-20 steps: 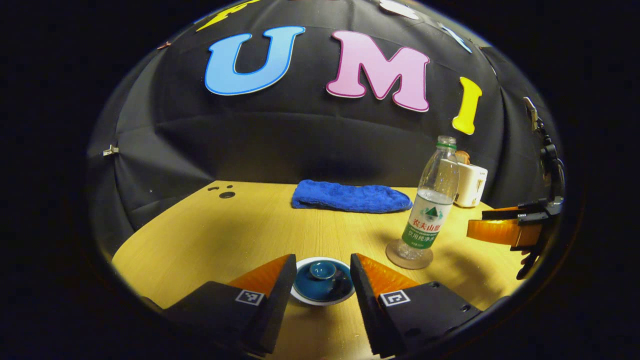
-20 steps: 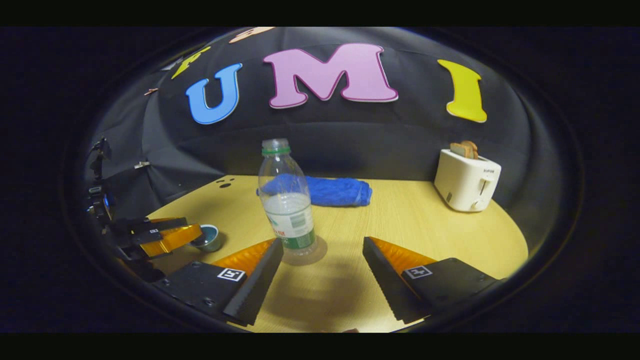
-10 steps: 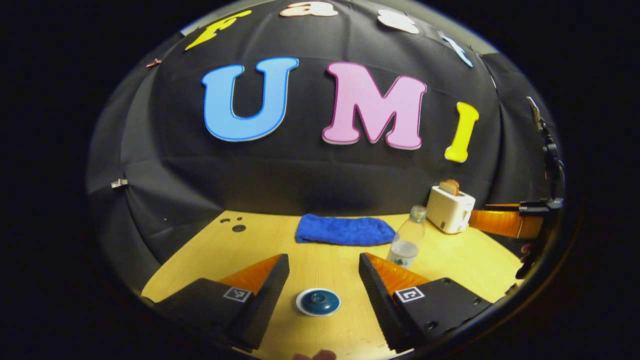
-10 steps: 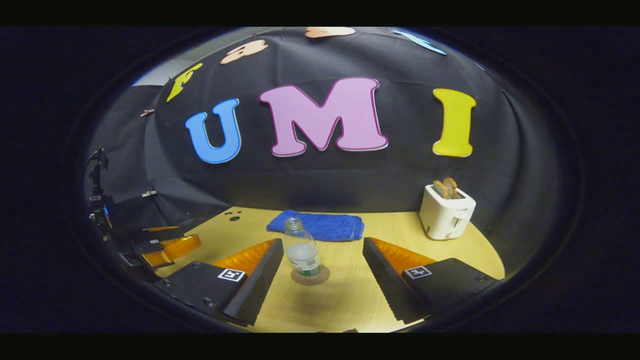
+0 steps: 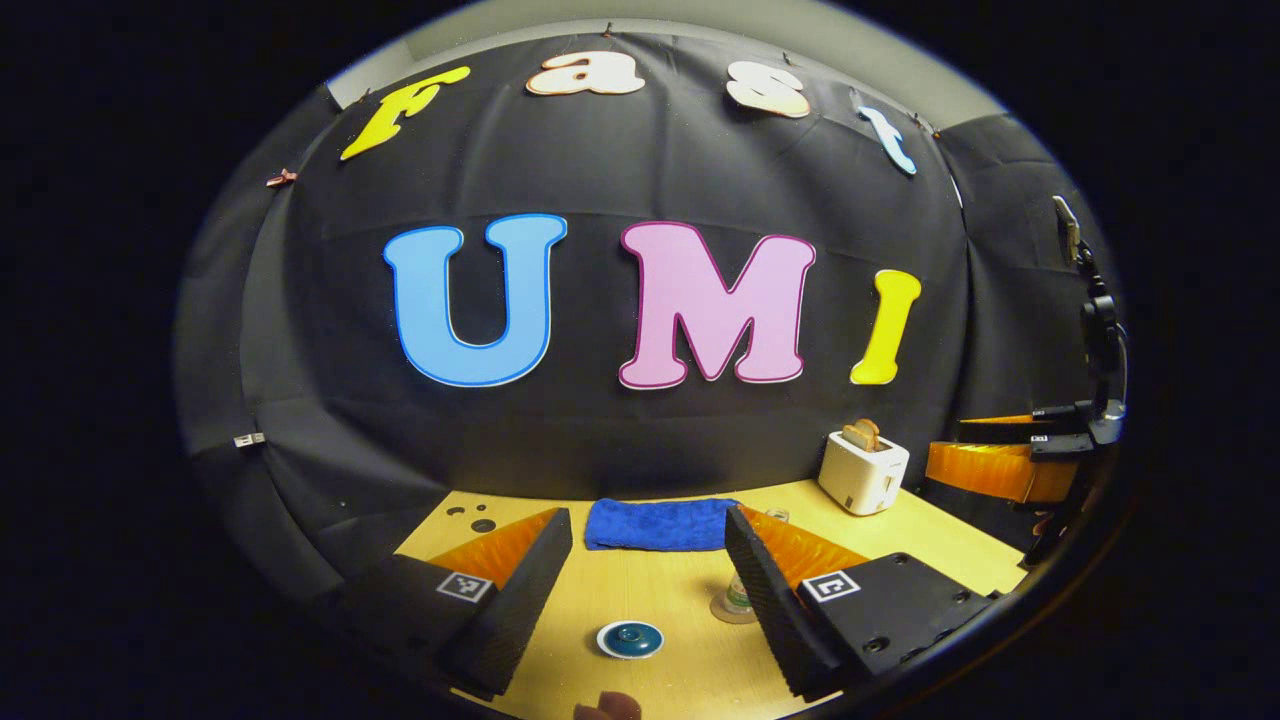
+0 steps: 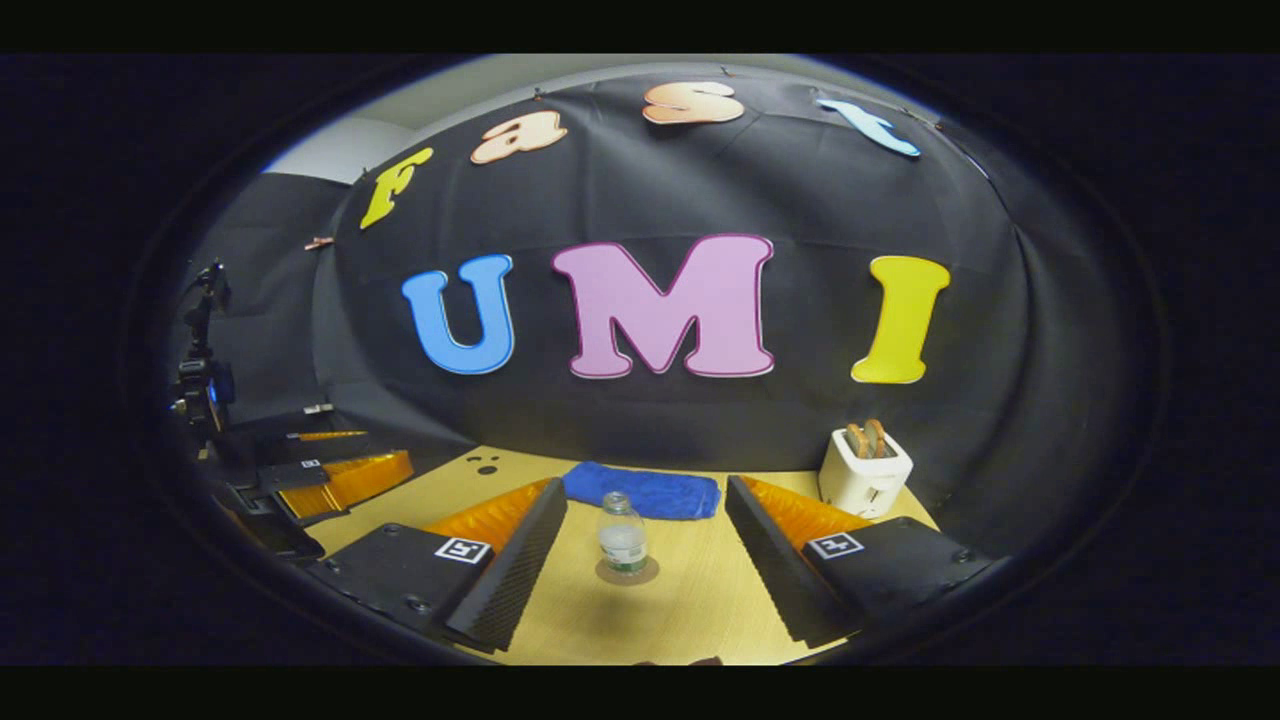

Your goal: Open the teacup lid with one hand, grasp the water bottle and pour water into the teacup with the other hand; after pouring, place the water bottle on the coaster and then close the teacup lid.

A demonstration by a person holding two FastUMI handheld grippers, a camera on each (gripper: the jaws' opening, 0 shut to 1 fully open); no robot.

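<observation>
**Desk:** Both tongs are hanging high over the desk point(image 6: 690, 600), each spread wide and gripping nothing. Left tongs point(image 5: 648, 560) are framing the lid point(image 5: 630, 639) far below; right tongs point(image 6: 645, 545) are framing the bottle point(image 6: 623, 545).

**Editor:** Where is everything sitting?

**Desk:** The bottle is standing upright on the coaster point(image 6: 627, 572), partly filled. In the left gripper view the lid is lying flat over the cup, knob up, so the cup is reading as closed. A blue towel point(image 6: 642, 493) is lying behind the bottle, and a toaster point(image 6: 865, 475) is sitting at the far right, well apart from both.

**Editor:** So which step are we looking at?

**Desk:** Hard to call from here. Bottle on coaster and lid on cup could be fitting either the very start or the very end; I cannot tell whether water is in the cup.

**Editor:** And if the lid is coming off next?

**Desk:** Then the left tongs should be descending straight down, centring on the knob and closing on it gently. The lid should be rising vertically, because a sideways tug is likely dragging the cup along. Right tongs should be meeting the bottle at mid-body, squarely, since thin plastic is likely flexing under a hard squeeze.
</observation>
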